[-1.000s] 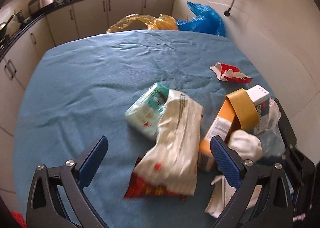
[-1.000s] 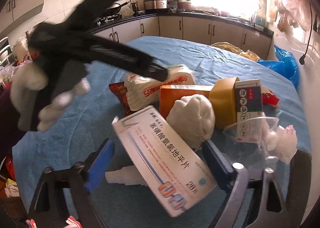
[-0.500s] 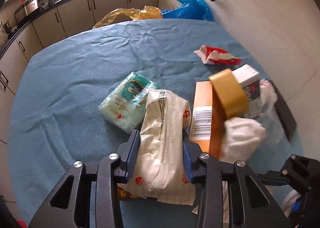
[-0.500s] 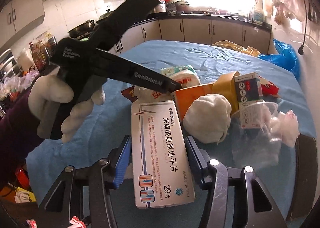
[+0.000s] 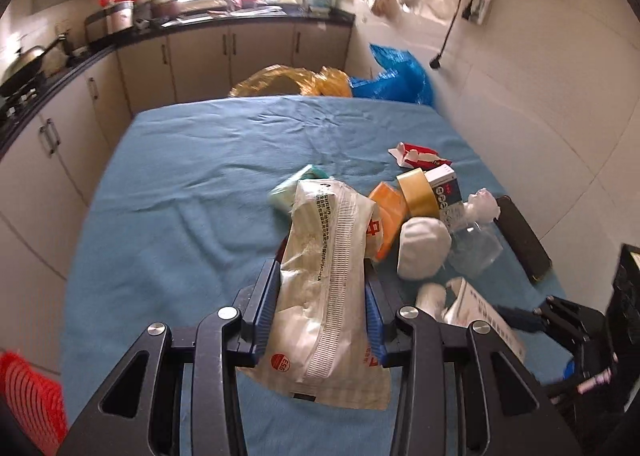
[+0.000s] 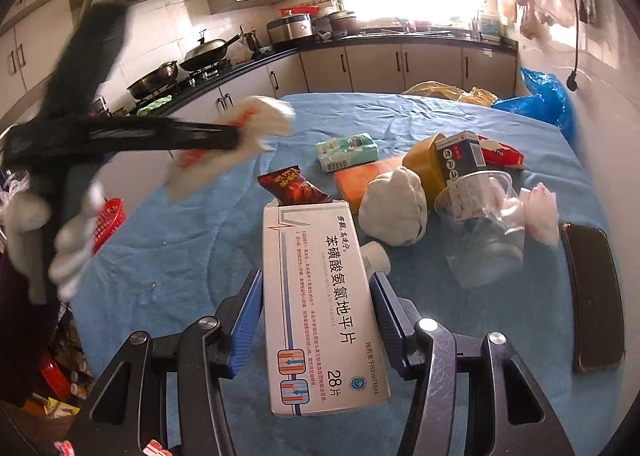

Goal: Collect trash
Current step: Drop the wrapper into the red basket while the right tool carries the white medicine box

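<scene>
My left gripper (image 5: 320, 308) is shut on a long white plastic wrapper (image 5: 326, 256), held above the blue tablecloth (image 5: 180, 195). In the right wrist view this left gripper (image 6: 236, 135) is a blur at the left in a gloved hand (image 6: 68, 256), with the wrapper (image 6: 256, 123) hanging from it. My right gripper (image 6: 316, 320) is shut on a white medicine box (image 6: 320, 296). Loose trash lies beyond: a dark red candy wrapper (image 6: 292, 187), a green tissue pack (image 6: 346, 149), an orange box (image 6: 360, 183), a white wad (image 6: 394, 211) and a clear cup (image 6: 480, 228).
A tape roll (image 6: 424, 163), a small carton (image 6: 460, 155) and a red packet (image 6: 500, 153) sit at the back of the pile. A black phone (image 6: 596, 296) lies at the right edge. A red basket (image 6: 106, 221) is left of the table. Cabinets (image 5: 224, 55) lie beyond.
Both grippers went from open to shut. The left one took the white wrapper and lifted it off the pile, baring the candy wrapper. The right one took the medicine box and straightened it.
</scene>
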{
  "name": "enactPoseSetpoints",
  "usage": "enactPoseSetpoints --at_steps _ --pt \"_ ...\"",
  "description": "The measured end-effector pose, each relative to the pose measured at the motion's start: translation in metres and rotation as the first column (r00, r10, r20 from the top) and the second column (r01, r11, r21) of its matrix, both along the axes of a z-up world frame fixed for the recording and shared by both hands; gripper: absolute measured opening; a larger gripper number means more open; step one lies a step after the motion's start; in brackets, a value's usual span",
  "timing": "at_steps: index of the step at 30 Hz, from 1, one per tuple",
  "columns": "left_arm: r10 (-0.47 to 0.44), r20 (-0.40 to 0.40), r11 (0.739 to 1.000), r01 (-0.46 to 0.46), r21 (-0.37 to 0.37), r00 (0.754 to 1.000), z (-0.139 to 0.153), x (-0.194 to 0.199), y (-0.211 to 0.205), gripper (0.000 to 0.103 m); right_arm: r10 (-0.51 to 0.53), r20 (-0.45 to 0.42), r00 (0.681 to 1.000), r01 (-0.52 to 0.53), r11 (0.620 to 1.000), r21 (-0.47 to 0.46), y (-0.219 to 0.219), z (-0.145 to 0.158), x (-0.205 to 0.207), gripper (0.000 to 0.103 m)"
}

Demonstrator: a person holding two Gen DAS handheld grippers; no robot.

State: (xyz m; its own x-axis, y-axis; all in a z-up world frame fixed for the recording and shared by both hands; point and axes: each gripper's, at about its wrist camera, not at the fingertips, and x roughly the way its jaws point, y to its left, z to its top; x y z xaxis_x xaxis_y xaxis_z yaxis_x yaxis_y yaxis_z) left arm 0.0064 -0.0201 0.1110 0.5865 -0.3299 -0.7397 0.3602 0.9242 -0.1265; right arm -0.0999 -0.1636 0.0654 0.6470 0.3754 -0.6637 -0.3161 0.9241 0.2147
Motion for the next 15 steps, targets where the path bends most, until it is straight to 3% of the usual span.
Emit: enactPoseSetpoints --at_steps 8,12,15 --pt "0.15 0.018 0.987 -0.148 -0.064 0.989 0.019 -0.063 0.096 0.038 0.038 0.009 0.999 -0.038 0.999 -0.004 0.028 0.01 -0.021 0.058" --pt "0.286 0.048 0.958 -0.284 -0.042 0.957 0.024 -0.094 0.161 0.038 0.096 0.01 0.995 -0.096 0.995 -0.011 0.062 0.013 -0.027 0.058" --pt "0.392 0.063 0.92 -0.389 -0.044 0.918 0.023 -0.115 0.211 0.038 0.144 -0.005 0.99 -0.144 0.99 -0.004 0.091 0.012 -0.025 0.058"
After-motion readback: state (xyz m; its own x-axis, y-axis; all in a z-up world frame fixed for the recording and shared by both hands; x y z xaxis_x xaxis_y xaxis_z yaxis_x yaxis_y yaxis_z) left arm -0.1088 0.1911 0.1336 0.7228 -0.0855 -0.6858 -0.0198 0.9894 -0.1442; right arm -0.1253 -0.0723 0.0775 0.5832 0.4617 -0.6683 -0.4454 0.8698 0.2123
